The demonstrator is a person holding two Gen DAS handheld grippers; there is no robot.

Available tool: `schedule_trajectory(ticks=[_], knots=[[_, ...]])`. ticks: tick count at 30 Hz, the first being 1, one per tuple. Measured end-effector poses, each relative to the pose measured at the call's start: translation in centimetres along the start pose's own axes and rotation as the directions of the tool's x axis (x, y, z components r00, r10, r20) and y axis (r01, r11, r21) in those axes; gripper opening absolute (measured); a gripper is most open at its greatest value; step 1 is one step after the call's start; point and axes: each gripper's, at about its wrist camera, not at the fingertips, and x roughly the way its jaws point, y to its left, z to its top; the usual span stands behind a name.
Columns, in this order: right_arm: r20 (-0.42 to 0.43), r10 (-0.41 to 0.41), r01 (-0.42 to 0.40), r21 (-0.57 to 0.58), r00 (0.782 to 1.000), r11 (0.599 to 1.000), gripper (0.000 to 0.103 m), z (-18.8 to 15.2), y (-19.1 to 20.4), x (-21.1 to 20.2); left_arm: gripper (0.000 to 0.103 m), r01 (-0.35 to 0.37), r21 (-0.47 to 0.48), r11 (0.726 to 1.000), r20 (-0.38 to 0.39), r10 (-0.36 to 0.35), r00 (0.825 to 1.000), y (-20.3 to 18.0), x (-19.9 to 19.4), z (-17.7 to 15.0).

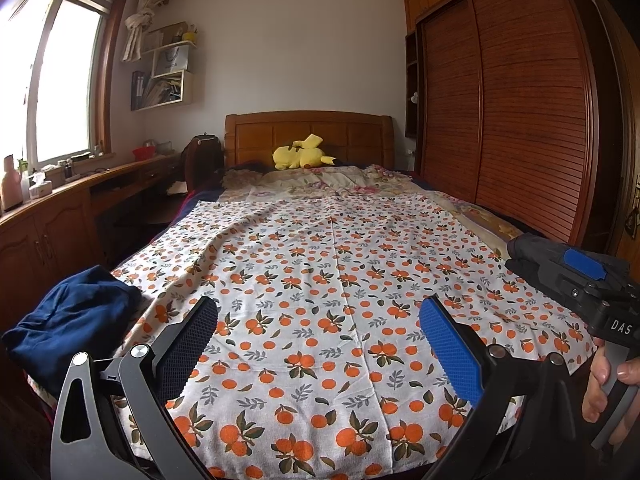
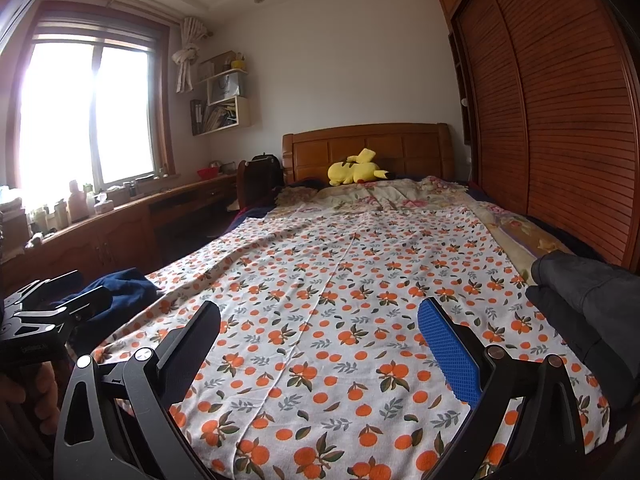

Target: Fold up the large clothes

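Observation:
A large white cloth printed with oranges (image 1: 320, 280) lies spread flat over the bed, its near edge under both grippers; it also fills the right wrist view (image 2: 340, 300). My left gripper (image 1: 320, 344) is open and empty, held above the cloth's near edge. My right gripper (image 2: 320, 344) is open and empty too, above the same edge further right. The right gripper's body (image 1: 580, 284) shows at the right of the left wrist view. The left gripper's body (image 2: 48, 320) shows at the left of the right wrist view.
A crumpled navy garment (image 1: 72, 320) lies at the bed's near left corner. A folded dark garment (image 2: 588, 300) sits at the near right. A yellow plush toy (image 1: 300, 154) lies by the wooden headboard (image 1: 308, 128). A wardrobe (image 1: 500, 120) runs along the right, a desk (image 1: 60, 208) along the left.

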Motion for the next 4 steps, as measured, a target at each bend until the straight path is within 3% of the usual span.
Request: schedule_trajectory(ticks=[4], knots=[[0.001, -0.002, 0.002, -0.001, 1.0, 1.0, 0.096, -0.01, -0.03, -0.01, 0.101, 0.001, 0.002, 1.0, -0.004, -0.001, 1.0, 0.01, 0.01, -0.03]])
